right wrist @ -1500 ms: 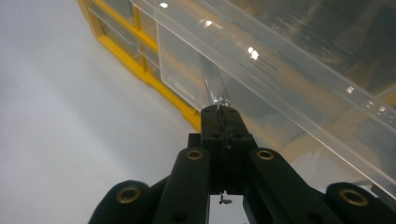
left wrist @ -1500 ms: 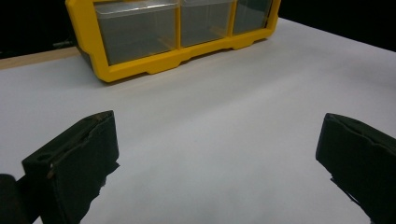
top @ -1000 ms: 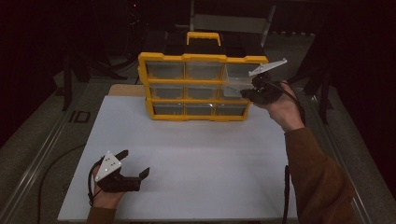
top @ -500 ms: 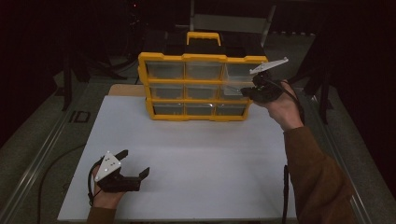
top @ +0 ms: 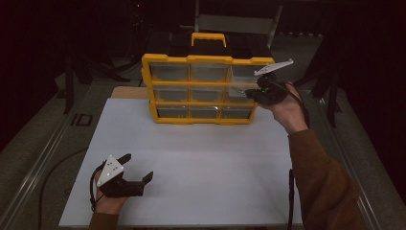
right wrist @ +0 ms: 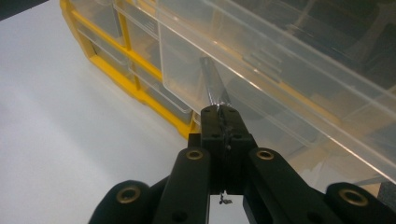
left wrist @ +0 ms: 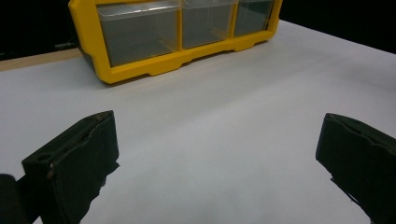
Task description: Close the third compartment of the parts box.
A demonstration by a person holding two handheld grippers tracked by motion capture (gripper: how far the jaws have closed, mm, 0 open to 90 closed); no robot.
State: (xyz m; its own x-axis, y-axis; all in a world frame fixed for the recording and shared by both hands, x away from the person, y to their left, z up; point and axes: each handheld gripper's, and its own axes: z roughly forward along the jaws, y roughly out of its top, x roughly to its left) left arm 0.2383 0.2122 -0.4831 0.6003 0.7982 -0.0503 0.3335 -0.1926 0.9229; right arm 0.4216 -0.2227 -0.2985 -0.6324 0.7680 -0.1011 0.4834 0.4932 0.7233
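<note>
White surface carries a yellow organizer. Right claw is clamped on the tab of a clear drawer just ahead, seemingly mid-pull; next, draw straight back. Left claw rests wide, empty, organizer well ahead.

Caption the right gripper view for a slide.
Right gripper shut on the clear drawer's pull tab at the yellow organizer, above the white table.

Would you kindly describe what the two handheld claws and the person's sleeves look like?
Both claws are black with two blocky jaws. The left claw and right claw each carry a pale grey three-cornered plate on top and trail a black cable. Brass-coloured pivot rivets show on the right one. The right sleeve is brown.
</note>
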